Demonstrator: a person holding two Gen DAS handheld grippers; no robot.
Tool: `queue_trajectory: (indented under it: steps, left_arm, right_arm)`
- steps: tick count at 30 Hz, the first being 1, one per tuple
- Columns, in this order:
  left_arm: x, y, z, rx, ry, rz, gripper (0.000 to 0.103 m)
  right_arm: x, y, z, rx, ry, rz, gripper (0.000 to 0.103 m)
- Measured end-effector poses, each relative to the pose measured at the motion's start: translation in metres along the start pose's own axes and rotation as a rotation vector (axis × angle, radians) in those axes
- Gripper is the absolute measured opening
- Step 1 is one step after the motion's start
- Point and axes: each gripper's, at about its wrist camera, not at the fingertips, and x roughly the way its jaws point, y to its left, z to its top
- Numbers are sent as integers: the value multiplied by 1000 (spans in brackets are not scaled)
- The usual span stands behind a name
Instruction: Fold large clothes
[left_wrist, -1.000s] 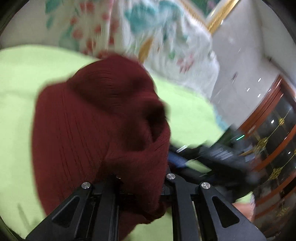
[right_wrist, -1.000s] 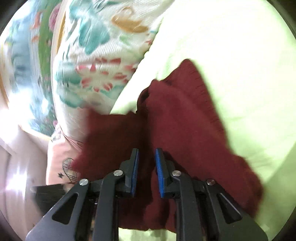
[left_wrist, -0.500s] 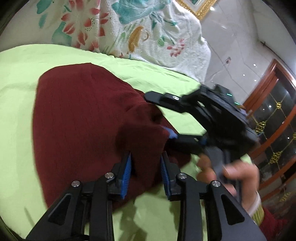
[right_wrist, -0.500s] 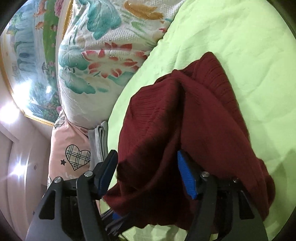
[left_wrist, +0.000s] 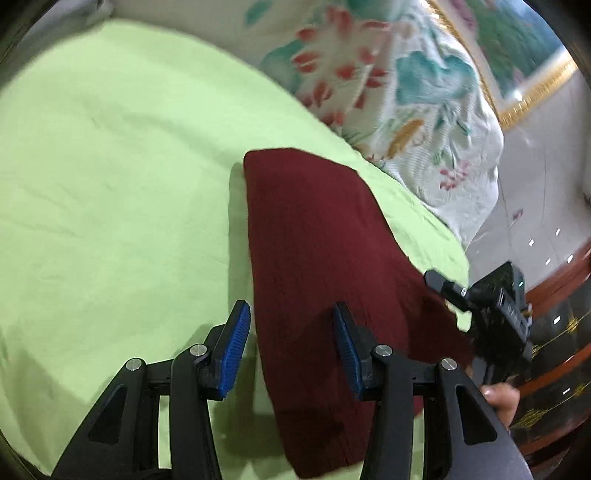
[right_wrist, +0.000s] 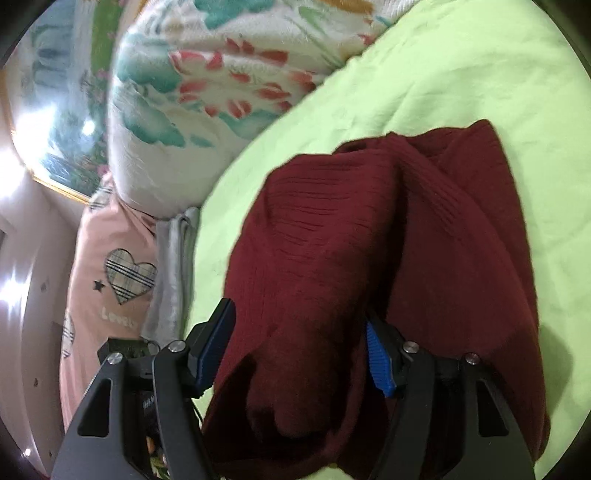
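A dark red ribbed knit sweater (left_wrist: 317, 266) lies folded on the light green bedsheet (left_wrist: 110, 177). My left gripper (left_wrist: 291, 347) is open, its blue pads straddling the sweater's near left edge, holding nothing. In the right wrist view the sweater (right_wrist: 351, 258) is bunched with a deep fold down its middle. My right gripper (right_wrist: 295, 343) is open, its jaws wide on either side of a raised fold, not clamping it. The right gripper's body (left_wrist: 495, 310) shows in the left wrist view at the sweater's right edge.
A white quilt with red and teal flowers (left_wrist: 388, 85) is piled along the far side of the bed (right_wrist: 461, 74). A pink pillow with a plaid heart (right_wrist: 122, 277) and a grey cloth (right_wrist: 173, 266) lie at the bed's left end. Dark wooden furniture (left_wrist: 554, 350) stands beyond.
Both grippers let go of the sweater and opened wide. The sweater dropped from a lifted bunch to lie flatter on the sheet. The left gripper swung left of it.
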Motion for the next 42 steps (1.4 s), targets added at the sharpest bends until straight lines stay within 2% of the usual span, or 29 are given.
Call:
queue_trajectory:
  steps: [2, 3, 4, 5, 6, 8, 10, 13, 16, 18, 20, 22, 24, 27, 32, 34, 36, 38, 39, 42]
  left_arm:
    - [12, 10, 9, -44, 27, -33, 53]
    - [17, 11, 11, -54, 31, -38, 54]
    - [23, 12, 14, -61, 38, -39, 55]
    - [29, 10, 16, -62, 42, -36, 55]
    - [32, 8, 18, -55, 44, -30, 55]
    - [33, 0, 20, -27, 45, -16, 54]
    - [32, -13, 20, 2, 42, 3, 52]
    - [28, -38, 14, 67, 30, 10, 55]
    - [30, -69, 0, 179, 24, 44, 59]
    - [39, -86, -10, 259, 26, 115, 60]
    - [49, -93, -17, 286, 44, 138, 60]
    - [55, -101, -23, 324, 39, 175, 63]
    - [56, -105, -26, 352, 42, 203, 64]
    - [48, -101, -23, 331, 57, 181, 64]
    - [27, -66, -11, 182, 12, 134, 66]
    - [31, -57, -10, 144, 45, 99, 66]
    - [39, -58, -11, 153, 68, 83, 66]
    - [56, -63, -10, 171, 124, 60, 67]
    - [62, -65, -11, 170, 141, 55, 70]
    - [85, -63, -11, 143, 206, 32, 72]
  right_arm:
    - [10, -5, 7, 15, 17, -8, 67]
    - [15, -8, 10, 25, 27, -9, 63]
    - [19, -9, 13, 27, 35, -13, 55]
    - [22, -9, 15, 20, 46, -32, 34]
    - [24, -8, 16, 12, 54, -55, 23]
    - [19, -4, 18, -15, 45, -52, 17]
    - [3, 5, 20, -58, 3, -33, 16]
    - [-39, 26, 19, -169, -110, 19, 15]
    - [-62, 25, 12, -244, -175, -30, 15]
    - [-58, 5, 11, -188, -151, -91, 15]
    - [-48, -24, 8, -122, -118, -154, 15]
    - [-41, -45, 2, -81, -104, -161, 15]
    - [-41, -51, -2, -65, -118, -134, 14]
    - [-43, -50, -4, -68, -124, -129, 14]
    - [-44, -47, -4, -89, -117, -141, 14]
    - [-42, -47, -2, -90, -118, -144, 14]
    - [-42, -47, -3, -92, -121, -148, 14]
    - [-42, -46, -3, -98, -120, -156, 15]
    - [-42, -45, -3, -99, -116, -162, 16]
    - [-48, -38, -4, -105, -105, -193, 21]
